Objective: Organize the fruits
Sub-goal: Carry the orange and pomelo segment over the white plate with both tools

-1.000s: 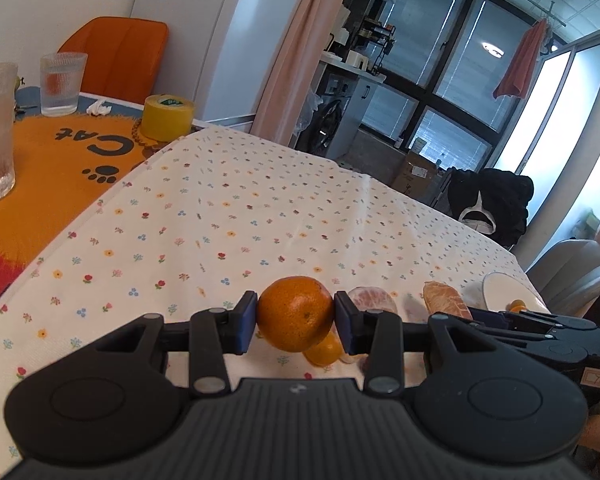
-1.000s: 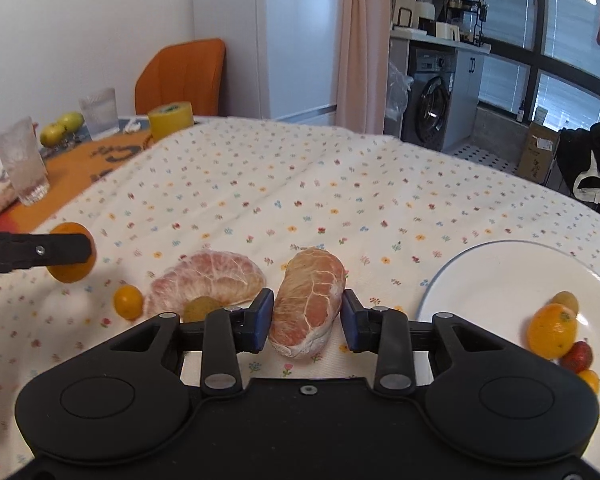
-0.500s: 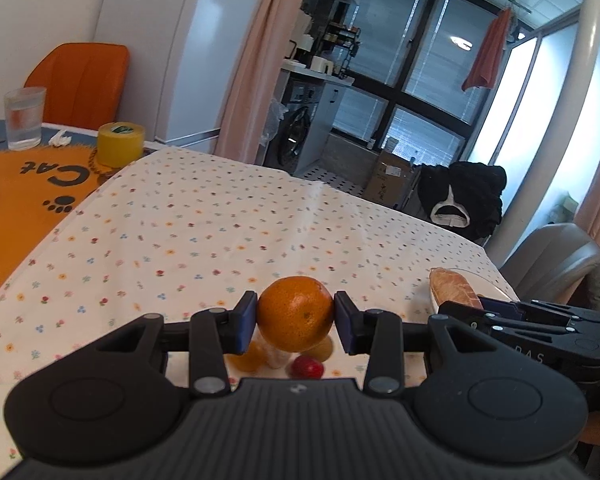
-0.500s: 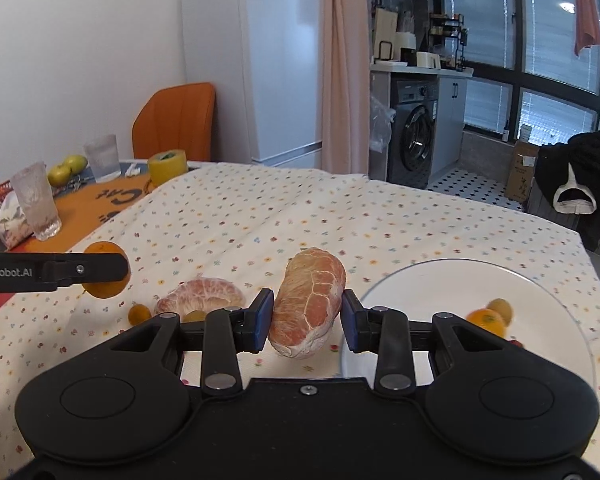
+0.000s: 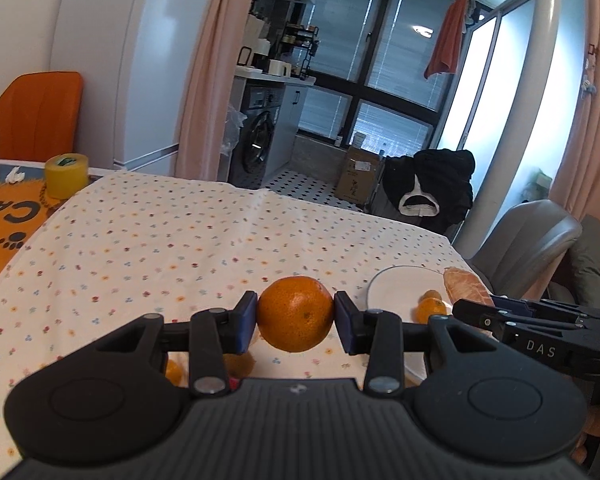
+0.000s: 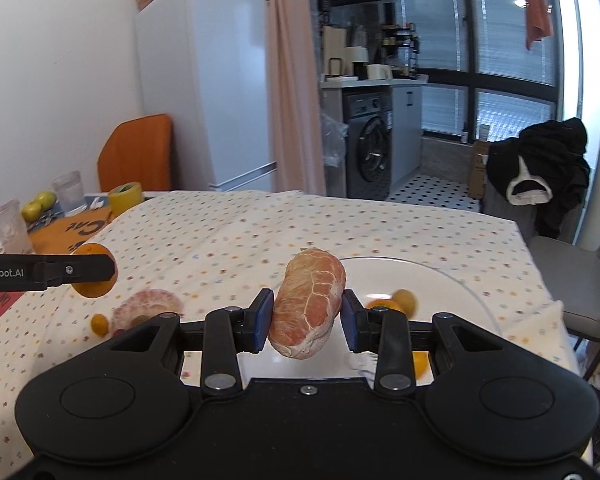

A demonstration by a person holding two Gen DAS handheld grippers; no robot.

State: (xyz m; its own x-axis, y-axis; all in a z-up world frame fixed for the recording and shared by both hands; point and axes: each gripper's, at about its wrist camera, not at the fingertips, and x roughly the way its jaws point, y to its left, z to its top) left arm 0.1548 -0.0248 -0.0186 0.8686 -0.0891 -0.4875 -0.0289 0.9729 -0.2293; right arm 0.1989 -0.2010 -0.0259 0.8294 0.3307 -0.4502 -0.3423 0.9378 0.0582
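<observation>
The left claw [image 5: 295, 314] is clenched on an orange [image 5: 295, 313], pressed between the two blue pads and lifted above the worktop [image 5: 172, 240]. The right claw [image 6: 305, 315] is grasping a peeled pomelo segment [image 6: 308, 302], which stands nearly upright between its pads, also in the air.

Taking the white plate [image 6: 452, 292] as landmark: the pomelo segment hangs over the near left rim of the plate, and the orange hangs to the left of the plate, well apart from it. On the plate lie some small fruits [image 6: 396, 304], partly hidden behind the right claw and blurred, so their kind is hard to tell. Left of the plate, on the flowered cloth, rests a second peeled pomelo piece [image 6: 148, 310] with a small orange fruit [image 6: 99, 323] just beside it; the body of the claw cuts off their lower parts.

Beyond the plate the cloth is open up to the far edge of the worktop. Right of the plate the worktop ends, and a grey chair [image 6: 572, 280] stands near that edge. Far to the left of the plate are a yellow tape roll [image 6: 126, 198], two glasses [image 6: 70, 192] and green fruits [image 6: 40, 204] on an orange mat [image 5: 8, 216].
</observation>
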